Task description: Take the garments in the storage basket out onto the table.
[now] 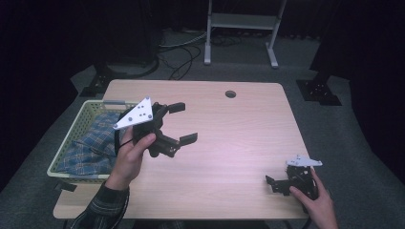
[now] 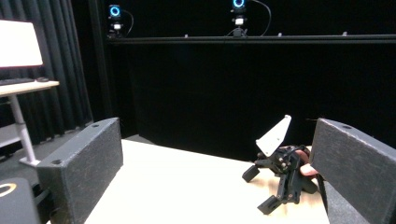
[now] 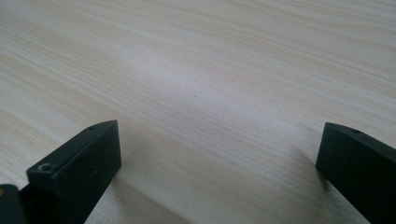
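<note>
We see a person at a light wooden table [image 1: 229,143], with a gripper in each hand. The left gripper [image 1: 182,123] is lifted up above the table, just beside the basket, and its jaws are spread wide apart with nothing between them. The left hand [image 1: 131,155] wraps around its handle, and a grey three-cornered plate sits on top of it. The right gripper [image 1: 273,183] rests low by the near right corner of the table, held by the right hand [image 1: 313,200]. In the right gripper view its jaws are also spread wide, close over bare wood, and they hold nothing. In the left gripper view we see the right gripper far off across the table. A green basket [image 1: 83,114] sits on the left edge of the table. A blue checked cloth [image 1: 93,143] lies bunched up inside it, just beside the left hand. A small round hole [image 1: 230,94] is in the table near the far edge. Behind the table stands a white metal frame [image 1: 241,28] on the grey floor, with black cables [image 1: 184,55] lying near it. The table top between the two grippers is bare, so nothing stands in their way.
</note>
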### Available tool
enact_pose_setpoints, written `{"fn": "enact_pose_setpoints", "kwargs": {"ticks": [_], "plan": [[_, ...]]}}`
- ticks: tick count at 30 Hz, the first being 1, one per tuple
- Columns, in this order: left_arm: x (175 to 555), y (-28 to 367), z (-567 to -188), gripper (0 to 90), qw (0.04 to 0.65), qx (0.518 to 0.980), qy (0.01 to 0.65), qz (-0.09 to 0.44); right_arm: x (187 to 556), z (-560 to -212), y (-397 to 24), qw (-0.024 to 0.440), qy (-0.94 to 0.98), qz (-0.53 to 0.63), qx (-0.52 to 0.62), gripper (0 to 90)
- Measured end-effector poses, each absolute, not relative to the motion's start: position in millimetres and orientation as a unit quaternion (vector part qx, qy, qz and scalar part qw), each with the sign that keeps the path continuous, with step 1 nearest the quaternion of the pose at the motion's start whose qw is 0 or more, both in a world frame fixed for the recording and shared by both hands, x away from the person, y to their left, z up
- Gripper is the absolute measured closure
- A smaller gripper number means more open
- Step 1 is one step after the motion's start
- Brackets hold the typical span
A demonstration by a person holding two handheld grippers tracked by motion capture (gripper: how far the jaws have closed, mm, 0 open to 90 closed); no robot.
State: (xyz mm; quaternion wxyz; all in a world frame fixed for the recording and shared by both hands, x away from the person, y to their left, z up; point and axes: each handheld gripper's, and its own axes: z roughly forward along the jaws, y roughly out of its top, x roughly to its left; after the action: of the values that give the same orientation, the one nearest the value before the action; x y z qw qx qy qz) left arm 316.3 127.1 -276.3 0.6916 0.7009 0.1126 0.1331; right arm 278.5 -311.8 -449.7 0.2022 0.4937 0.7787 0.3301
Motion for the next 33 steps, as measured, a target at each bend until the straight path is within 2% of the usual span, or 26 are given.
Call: {"fn": "enact_pose_setpoints", "kwargs": {"ticks": [33], "plan": [[320, 169, -263, 2.0, 0.690, 0.692, 0.142, 0.154, 279, -450, -312, 0.202, 0.779, 0.330, 0.493, 0.0]]}}
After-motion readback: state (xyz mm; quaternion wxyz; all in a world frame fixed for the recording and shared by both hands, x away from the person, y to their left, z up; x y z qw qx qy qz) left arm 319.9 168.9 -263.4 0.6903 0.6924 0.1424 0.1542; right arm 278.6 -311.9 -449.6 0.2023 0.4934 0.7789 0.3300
